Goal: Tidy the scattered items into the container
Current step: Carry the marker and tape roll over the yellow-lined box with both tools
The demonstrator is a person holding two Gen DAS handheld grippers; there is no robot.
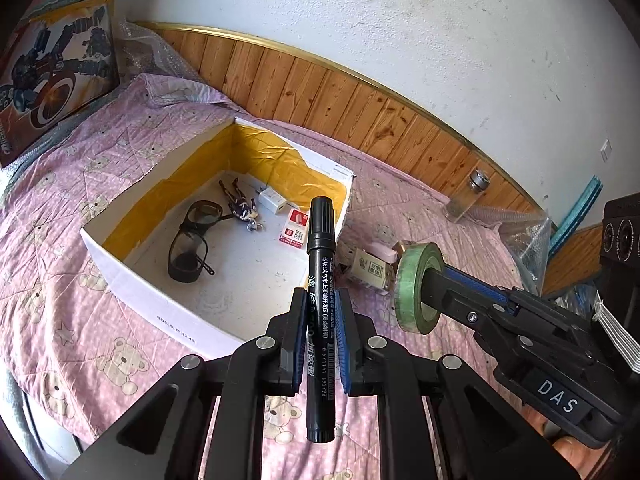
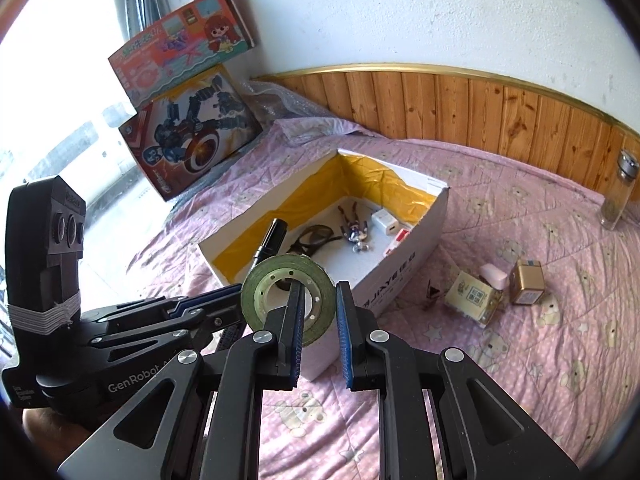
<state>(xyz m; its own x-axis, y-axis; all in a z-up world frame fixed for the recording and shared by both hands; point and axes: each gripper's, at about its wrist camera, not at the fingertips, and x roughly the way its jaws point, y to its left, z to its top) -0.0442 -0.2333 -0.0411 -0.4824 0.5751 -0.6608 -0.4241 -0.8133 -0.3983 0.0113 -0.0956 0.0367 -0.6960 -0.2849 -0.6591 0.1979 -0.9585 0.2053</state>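
Both grippers' jaws clamped, side by side

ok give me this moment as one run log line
left gripper: shut on black marker pen | right gripper: shut on green tape roll | white cardboard box: both near it

My left gripper (image 1: 319,318) is matte black with ridged blue finger pads (image 1: 343,332) and round silver pivot screws; at nine o'clock in the right view its body reads "GenRobot". My right gripper (image 2: 318,306) matches, marked "DAS". White cord, perhaps elastic, wraps each camera block.
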